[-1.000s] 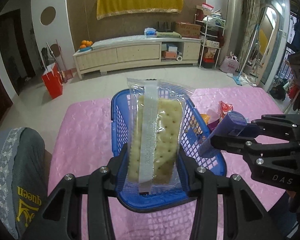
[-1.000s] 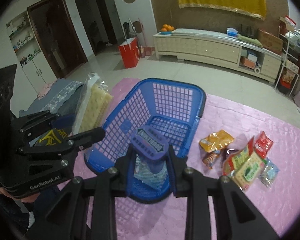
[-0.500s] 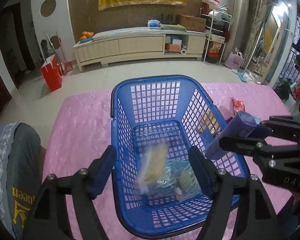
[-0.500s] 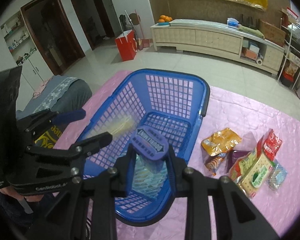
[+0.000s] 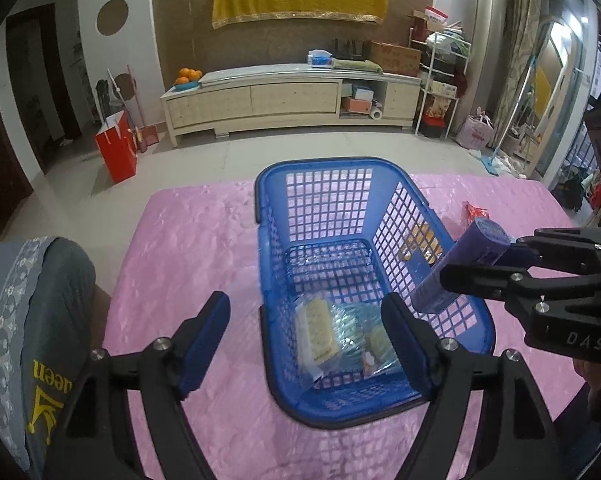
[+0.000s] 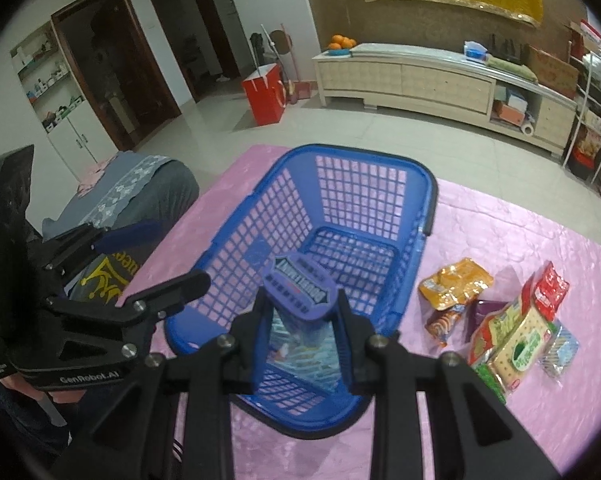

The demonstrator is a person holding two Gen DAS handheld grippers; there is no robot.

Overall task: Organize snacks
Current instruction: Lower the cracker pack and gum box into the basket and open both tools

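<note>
Beside blue basket (image 6: 428,200), loose snack packets (image 6: 512,320) seen only by right wrist; right gripper (image 6: 300,312) clamps purple tube (image 6: 300,288). Left gripper (image 5: 306,328) spread, empty; cracker pack (image 5: 316,332), earlier gripped, now in basket.

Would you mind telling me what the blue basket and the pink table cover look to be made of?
The blue basket looks like moulded hard plastic: its grid walls have a smooth, slightly glossy rim. The pink table cover seems to be a satin-like fabric or embossed plastic sheet, since it shows a crinkled pattern with a soft sheen; which of the two is unclear.

Blue lattice basket (image 5: 332,200); glossy pink tablecloth (image 5: 196,248); purple snack tube (image 6: 300,292).
</note>
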